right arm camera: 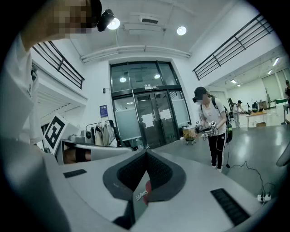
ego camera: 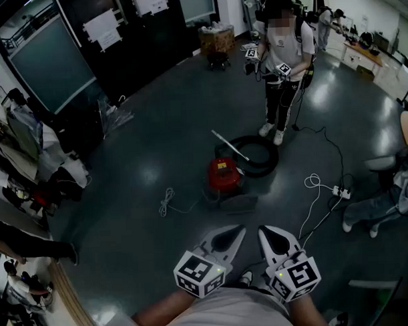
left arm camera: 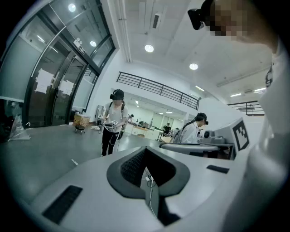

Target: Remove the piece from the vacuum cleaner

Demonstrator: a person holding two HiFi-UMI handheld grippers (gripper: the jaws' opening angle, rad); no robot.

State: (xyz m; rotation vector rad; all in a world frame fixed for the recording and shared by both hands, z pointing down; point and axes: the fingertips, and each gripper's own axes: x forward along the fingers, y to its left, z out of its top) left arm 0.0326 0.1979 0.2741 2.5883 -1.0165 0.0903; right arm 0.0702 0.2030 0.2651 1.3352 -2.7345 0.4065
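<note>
A red canister vacuum cleaner (ego camera: 224,173) stands on the dark floor in the middle of the head view. Its black hose (ego camera: 258,155) lies coiled behind it, with a metal wand (ego camera: 228,144) slanting across the coil. A dark floor nozzle (ego camera: 238,204) rests against the canister's near side. My left gripper (ego camera: 239,229) and right gripper (ego camera: 264,230) are held side by side close to my body, well short of the vacuum. Both are shut and empty. In the left gripper view my left gripper (left arm camera: 147,168) has its jaws together, and my right gripper (right arm camera: 145,180) has too.
A white cord (ego camera: 166,202) lies left of the vacuum. A power strip (ego camera: 341,191) with a looping white cable lies at the right. One person (ego camera: 283,62) holding grippers stands beyond the hose; another's legs (ego camera: 376,210) reach in at the right. Clothes (ego camera: 29,142) hang at the left.
</note>
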